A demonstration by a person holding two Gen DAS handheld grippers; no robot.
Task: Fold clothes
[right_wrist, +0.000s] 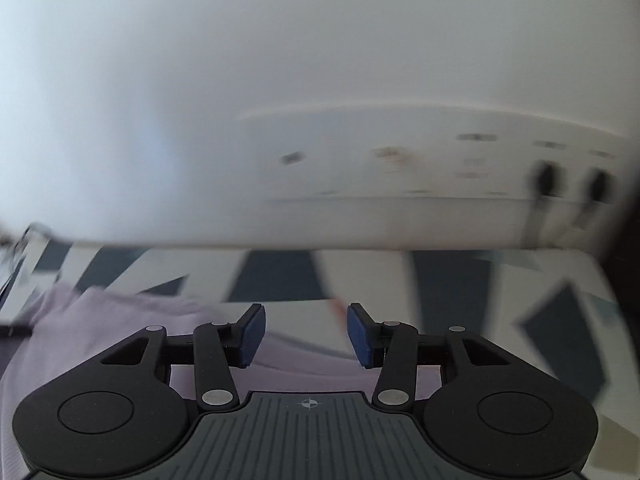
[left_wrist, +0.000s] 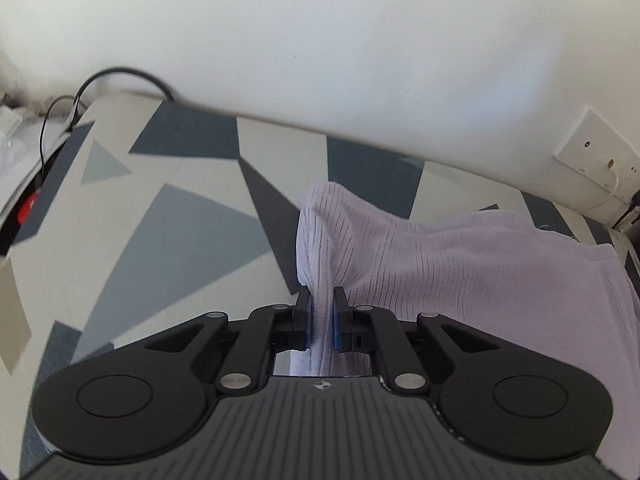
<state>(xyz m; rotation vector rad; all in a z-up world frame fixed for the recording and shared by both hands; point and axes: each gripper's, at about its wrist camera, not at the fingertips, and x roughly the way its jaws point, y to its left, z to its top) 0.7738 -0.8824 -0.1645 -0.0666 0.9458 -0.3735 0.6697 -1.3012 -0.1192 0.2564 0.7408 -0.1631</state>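
A pale lilac ribbed garment (left_wrist: 460, 268) lies on a surface covered in grey, dark blue and cream triangles (left_wrist: 168, 232). My left gripper (left_wrist: 321, 304) is shut on a bunched fold of the garment, which rises in a peak just beyond the blue pads. In the blurred right wrist view the same lilac garment (right_wrist: 120, 320) spreads under and to the left of my right gripper (right_wrist: 306, 322). The right gripper is open, with nothing between its blue pads (right_wrist: 252, 336).
A white wall stands close behind the patterned surface. A wall socket plate (left_wrist: 596, 156) with a plugged cable sits at the right, and black cables (left_wrist: 120, 76) loop at the far left. A long white socket strip (right_wrist: 440, 168) with two dark plugs shows in the right wrist view.
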